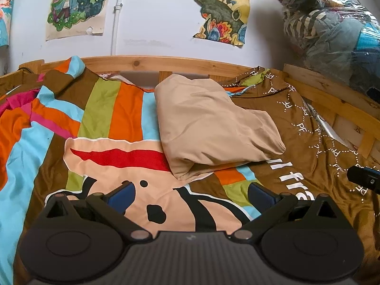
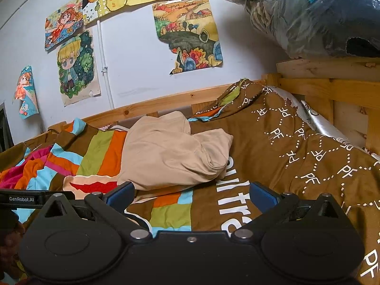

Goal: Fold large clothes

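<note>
A beige garment (image 1: 213,123) lies folded into a loose bundle on the bed, on top of a striped, cartoon-print bedspread (image 1: 99,109) and near the wooden headboard (image 1: 147,63). The left tongs (image 1: 191,196) are spread apart and empty above the bedspread, just short of the garment. The right tongs (image 2: 191,194) are also apart and empty, close to the bundle's near edge. Drawings (image 2: 76,67) hang on the wall behind.
</note>
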Demonstrator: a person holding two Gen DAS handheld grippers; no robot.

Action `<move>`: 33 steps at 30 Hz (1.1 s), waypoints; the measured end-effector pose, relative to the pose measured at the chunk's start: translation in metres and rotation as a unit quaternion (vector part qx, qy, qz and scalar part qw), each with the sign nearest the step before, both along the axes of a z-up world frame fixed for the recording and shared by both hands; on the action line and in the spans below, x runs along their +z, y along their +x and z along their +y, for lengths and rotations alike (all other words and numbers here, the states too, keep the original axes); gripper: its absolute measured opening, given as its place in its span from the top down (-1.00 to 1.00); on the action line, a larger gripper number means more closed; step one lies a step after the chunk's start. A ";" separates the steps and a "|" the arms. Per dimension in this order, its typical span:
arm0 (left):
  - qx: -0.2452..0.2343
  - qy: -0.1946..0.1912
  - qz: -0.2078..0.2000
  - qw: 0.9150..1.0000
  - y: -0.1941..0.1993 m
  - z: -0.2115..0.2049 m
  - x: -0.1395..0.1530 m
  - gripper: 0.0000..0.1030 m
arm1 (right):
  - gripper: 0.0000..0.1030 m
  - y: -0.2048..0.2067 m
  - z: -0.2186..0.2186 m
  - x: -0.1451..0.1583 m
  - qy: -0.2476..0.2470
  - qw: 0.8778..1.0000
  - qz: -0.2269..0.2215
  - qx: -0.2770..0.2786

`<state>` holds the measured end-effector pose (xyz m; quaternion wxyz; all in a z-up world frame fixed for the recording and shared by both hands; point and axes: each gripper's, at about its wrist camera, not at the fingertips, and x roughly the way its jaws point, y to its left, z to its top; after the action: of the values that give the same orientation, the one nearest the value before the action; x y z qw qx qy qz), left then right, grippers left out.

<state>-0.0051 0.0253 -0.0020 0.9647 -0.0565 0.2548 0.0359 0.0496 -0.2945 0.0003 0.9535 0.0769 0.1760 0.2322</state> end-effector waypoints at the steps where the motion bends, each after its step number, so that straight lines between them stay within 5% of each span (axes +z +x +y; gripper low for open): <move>1: 0.000 0.000 0.001 1.000 0.000 0.000 0.000 -0.99 | -0.99 0.000 0.000 0.000 0.000 1.000 0.000 0.000; 33: 0.003 -0.004 0.001 1.000 0.000 0.001 0.000 -0.99 | -0.99 -0.001 0.000 -0.001 0.000 1.000 0.001 0.001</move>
<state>-0.0055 0.0267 -0.0016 0.9642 -0.0609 0.2554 0.0376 0.0491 -0.2941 -0.0003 0.9530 0.0773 0.1775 0.2331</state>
